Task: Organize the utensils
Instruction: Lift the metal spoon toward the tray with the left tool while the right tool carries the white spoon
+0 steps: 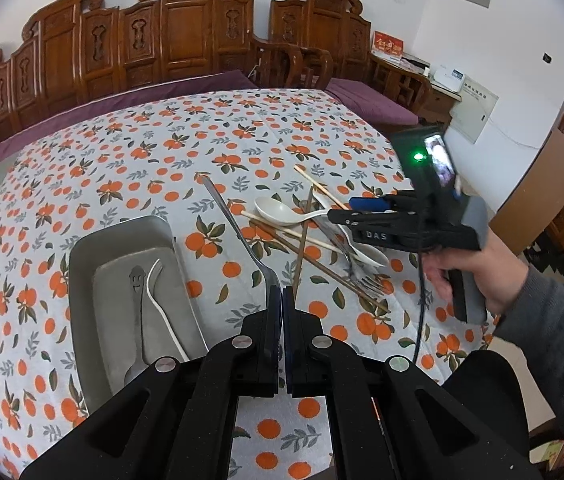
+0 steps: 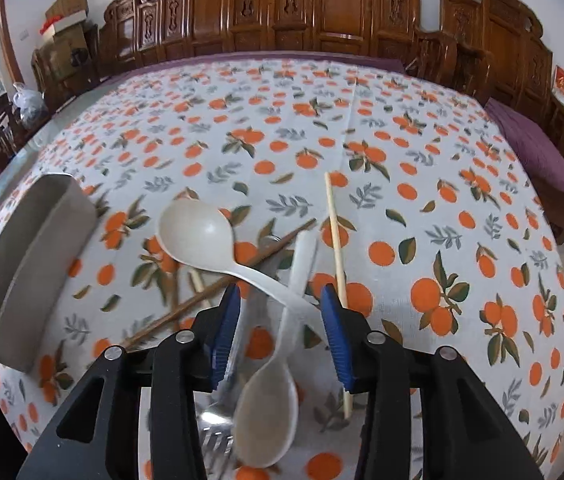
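Observation:
My left gripper (image 1: 282,294) is shut on a metal fork (image 1: 237,232) near its head; the handle points away over the table. A grey metal tray (image 1: 81,264) lies to its left and holds a smiley metal spoon (image 1: 137,300) and a thin white utensil (image 1: 161,308). My right gripper (image 2: 277,308) is open, hovering over a pile: two white spoons (image 2: 197,232) (image 2: 269,404), brown chopsticks (image 2: 217,288), a pale chopstick (image 2: 336,248) and a fork (image 2: 217,440). The right gripper also shows in the left wrist view (image 1: 358,208), above the pile (image 1: 322,236).
The table wears a cloth with orange fruit print (image 1: 161,148). The tray also shows in the right wrist view (image 2: 21,264), at the left. Carved wooden chairs (image 1: 185,28) and a purple cushion (image 2: 534,156) line the far side.

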The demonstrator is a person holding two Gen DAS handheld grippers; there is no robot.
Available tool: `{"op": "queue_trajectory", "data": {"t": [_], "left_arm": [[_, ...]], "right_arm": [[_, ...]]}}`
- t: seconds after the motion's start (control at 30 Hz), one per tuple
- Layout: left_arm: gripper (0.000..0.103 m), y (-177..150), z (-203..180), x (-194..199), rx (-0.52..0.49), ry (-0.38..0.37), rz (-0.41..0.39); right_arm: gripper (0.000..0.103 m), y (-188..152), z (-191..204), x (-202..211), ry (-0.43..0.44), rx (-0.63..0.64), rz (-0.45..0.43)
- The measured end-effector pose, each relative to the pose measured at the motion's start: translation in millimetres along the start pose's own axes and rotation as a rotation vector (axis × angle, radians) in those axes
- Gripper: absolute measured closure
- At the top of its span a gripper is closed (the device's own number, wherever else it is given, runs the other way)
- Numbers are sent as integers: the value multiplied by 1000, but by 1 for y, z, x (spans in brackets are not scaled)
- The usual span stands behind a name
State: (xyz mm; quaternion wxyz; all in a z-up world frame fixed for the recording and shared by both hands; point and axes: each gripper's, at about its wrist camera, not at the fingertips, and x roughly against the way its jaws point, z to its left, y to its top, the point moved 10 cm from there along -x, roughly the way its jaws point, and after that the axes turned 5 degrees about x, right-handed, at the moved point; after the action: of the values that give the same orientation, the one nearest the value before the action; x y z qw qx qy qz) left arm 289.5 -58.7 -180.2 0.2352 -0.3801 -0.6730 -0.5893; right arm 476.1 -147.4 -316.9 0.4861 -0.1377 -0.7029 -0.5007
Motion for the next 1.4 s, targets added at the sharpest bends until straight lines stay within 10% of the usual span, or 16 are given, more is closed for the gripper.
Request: {"op": "queue_trajectory", "data": {"t": [0.2,0.57,1.4], "left_arm": [[103,0,1,1,-4,0,2],[103,-1,4,3,5,3,-2],[103,-22,72,12,35,89,33]], "right_arm": [[59,-7,-2,-10,-10,41,40],[98,-14,15,-3,-2,107,62],[98,-5,75,70,130,41,-80]]}}
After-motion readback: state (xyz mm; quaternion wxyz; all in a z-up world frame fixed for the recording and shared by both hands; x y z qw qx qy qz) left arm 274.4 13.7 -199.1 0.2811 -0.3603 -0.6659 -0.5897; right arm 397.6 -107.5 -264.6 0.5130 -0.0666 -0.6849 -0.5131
